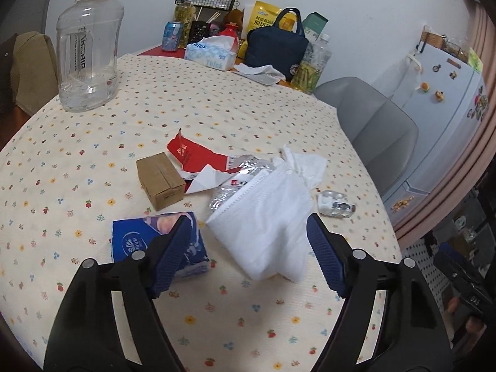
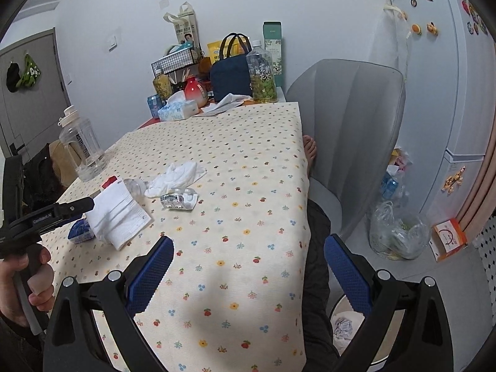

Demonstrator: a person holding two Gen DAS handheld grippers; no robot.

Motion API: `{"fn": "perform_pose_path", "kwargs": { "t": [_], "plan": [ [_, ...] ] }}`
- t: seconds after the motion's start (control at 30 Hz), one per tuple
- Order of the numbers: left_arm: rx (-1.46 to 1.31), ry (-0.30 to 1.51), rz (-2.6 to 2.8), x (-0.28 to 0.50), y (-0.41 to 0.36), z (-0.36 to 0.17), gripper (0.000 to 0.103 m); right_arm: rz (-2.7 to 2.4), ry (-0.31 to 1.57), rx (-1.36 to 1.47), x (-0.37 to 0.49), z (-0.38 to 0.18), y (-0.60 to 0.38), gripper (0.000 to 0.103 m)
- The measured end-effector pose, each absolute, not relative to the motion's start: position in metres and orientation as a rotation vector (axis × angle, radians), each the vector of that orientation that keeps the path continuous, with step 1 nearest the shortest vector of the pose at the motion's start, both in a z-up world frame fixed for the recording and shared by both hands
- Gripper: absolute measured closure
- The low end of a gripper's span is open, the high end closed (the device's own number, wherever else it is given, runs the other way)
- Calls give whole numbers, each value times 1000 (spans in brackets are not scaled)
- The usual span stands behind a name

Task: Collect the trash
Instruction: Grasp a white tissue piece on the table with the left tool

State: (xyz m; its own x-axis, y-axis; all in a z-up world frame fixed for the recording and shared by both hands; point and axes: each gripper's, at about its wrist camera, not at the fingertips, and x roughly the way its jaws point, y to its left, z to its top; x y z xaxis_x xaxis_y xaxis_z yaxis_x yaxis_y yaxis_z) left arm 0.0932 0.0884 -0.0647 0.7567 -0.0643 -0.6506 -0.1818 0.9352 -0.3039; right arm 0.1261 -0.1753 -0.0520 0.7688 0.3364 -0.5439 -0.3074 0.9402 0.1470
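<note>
On the table (image 1: 279, 117), near edge: face mask (image 1: 266, 226), between the fingers of the left gripper (image 1: 248, 248), pads not touching. Left of mask: tissue pack (image 1: 136, 235). Behind pack: cardboard box (image 1: 159, 179); right of box and behind mask, torn wrapper (image 1: 189, 152) and crushed bottle (image 1: 245, 167). Against mask's far right: crumpled tissue (image 1: 307, 161). Right of mask: blister pack (image 1: 336, 204). Far left: water jug (image 1: 88, 46). Far end: tissue box (image 1: 210, 52), can (image 1: 172, 35), lunch bag (image 1: 276, 46). Right of table: chair (image 1: 372, 124). Right gripper (image 2: 248, 276) over near right table edge, with bin (image 2: 347, 325) below.
</note>
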Motion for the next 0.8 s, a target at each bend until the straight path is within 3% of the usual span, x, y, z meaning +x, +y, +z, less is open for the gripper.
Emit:
{"fn": "perform_pose_path", "kwargs": {
  "t": [0.13,0.23,0.3,0.33,0.4,0.57,0.8],
  "plan": [
    [-349,721,88,100,90,-68,34,351,609,57,129,-56,-174,8],
    [-349,740,103,106,91,-74,45,350,615,61,131,-58,-175,8],
    [-357,761,96,109,89,-77,65,350,615,67,132,-58,-176,8],
    [-352,763,101,110,87,-77,70,351,615,69,132,-58,-177,8],
    [-336,758,99,108,84,-75,88,352,614,69,132,-58,-177,8],
    [-325,717,72,95,81,-60,97,359,613,62,133,-57,-172,8],
    [-355,620,51,72,91,-26,99,410,609,25,138,-52,-147,8]
  ]
}}
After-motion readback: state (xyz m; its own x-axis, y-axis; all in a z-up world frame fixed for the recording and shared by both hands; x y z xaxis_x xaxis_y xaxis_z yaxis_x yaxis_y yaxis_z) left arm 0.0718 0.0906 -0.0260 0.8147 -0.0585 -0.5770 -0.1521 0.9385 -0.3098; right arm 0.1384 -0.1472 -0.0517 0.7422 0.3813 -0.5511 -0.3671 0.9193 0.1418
